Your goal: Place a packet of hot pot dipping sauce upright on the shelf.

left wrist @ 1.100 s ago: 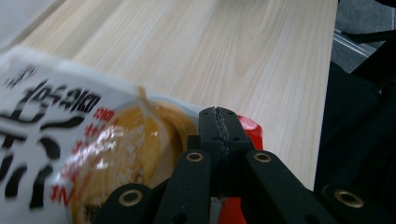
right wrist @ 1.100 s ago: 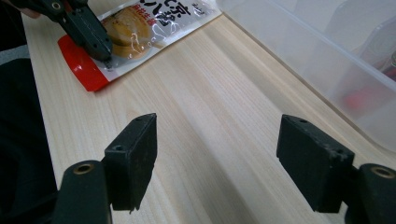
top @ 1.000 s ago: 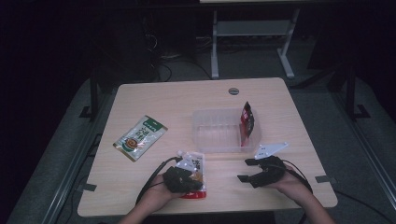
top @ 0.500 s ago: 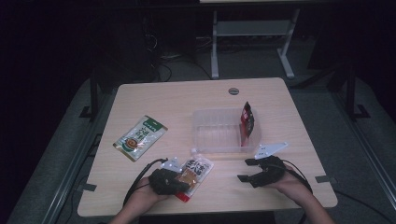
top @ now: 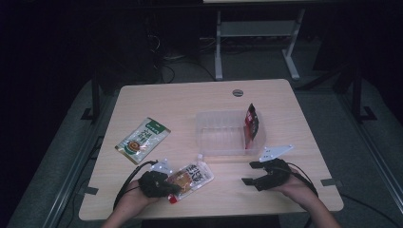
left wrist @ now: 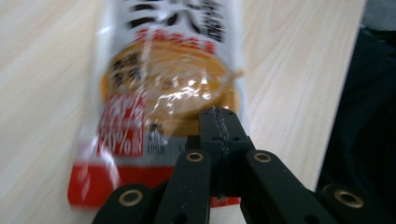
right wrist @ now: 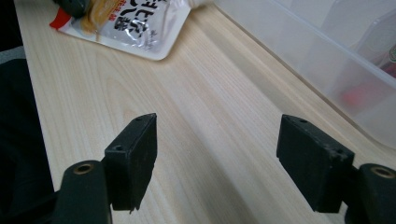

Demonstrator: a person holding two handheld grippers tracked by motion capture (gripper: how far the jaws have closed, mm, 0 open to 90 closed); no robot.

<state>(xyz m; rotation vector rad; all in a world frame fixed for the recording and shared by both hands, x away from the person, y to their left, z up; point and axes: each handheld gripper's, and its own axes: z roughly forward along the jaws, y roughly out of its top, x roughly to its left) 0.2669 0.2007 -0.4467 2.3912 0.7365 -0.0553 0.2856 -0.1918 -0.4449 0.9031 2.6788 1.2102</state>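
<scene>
A white food pouch with an orange picture and a red bottom band lies near the table's front edge. My left gripper is shut on its red end. In the left gripper view the jaws meet on the pouch, and the left gripper pinches its lower edge. To the right, my right gripper stands open just above the bare wood, holding nothing. The right gripper view shows the right gripper with its jaws wide apart, and the pouch lies farther off.
A clear plastic bin sits mid-table, with a red packet upright at its right end. The bin's wall is close ahead of my right gripper. A green pouch lies flat at the left. The table edge is near both hands.
My left gripper has drawn to the left with the white pouch, which has turned so it now points right and away. The right gripper has stayed put and open.
</scene>
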